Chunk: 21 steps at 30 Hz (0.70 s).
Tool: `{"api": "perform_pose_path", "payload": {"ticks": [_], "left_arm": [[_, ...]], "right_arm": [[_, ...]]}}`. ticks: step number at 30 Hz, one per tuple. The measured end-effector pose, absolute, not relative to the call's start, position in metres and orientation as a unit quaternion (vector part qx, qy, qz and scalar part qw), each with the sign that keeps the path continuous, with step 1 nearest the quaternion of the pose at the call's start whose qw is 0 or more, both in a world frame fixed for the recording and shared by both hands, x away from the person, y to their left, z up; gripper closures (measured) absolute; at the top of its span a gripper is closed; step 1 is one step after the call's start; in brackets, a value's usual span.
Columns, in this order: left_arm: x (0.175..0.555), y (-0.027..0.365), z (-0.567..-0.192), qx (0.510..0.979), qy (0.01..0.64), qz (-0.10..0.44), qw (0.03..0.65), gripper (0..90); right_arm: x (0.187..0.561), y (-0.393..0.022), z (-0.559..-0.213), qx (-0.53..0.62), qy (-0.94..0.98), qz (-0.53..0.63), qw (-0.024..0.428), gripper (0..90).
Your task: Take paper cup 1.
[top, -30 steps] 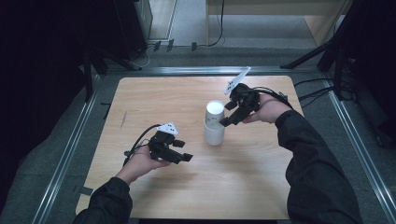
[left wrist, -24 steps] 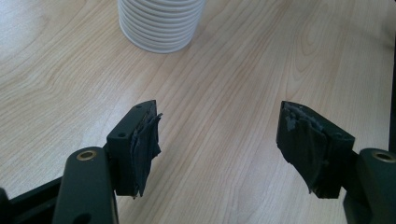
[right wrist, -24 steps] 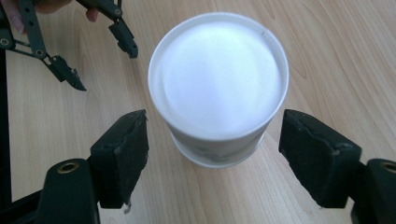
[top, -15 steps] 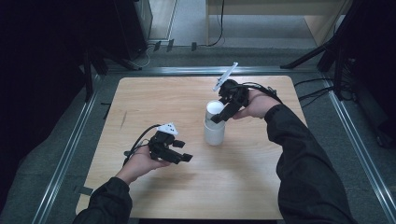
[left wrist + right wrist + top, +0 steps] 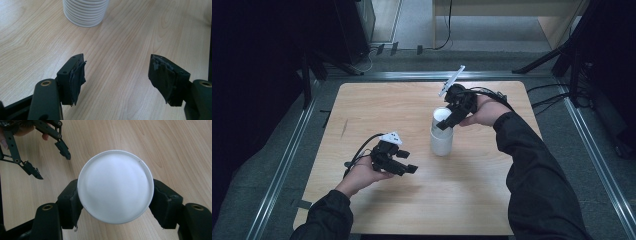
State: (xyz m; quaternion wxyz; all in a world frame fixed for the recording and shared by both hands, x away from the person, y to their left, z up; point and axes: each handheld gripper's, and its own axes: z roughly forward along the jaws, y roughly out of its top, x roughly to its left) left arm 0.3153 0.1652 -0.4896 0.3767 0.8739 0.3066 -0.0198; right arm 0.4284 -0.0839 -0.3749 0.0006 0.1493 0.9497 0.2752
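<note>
Gripping stack of white cups (image 5: 441, 135): right tongs (image 5: 445, 123), just closed | left tongs (image 5: 407, 161): apart, empty | writing: unreadable

Even overhead light brightens the pale wooden table (image 5: 412, 210), while its surroundings sink into near-black. The white ribbed stack of paper cups (image 5: 441, 135) casts only a soft shadow (its top glows almost featureless up close). Both gripper views stay sharp, slightly noisy.
</note>
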Motion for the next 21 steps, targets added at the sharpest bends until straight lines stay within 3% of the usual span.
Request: {"api": "perform_pose_path", "payload": {"ticks": [21], "left_arm": [[0.316, 0.168, -0.489, 0.872, 0.307, -0.019, 0.381, 29.2]], "right_arm": [[0.425, -0.088, -0.342, 0.153, 0.946, 0.286, 0.0, 34.2]]}}
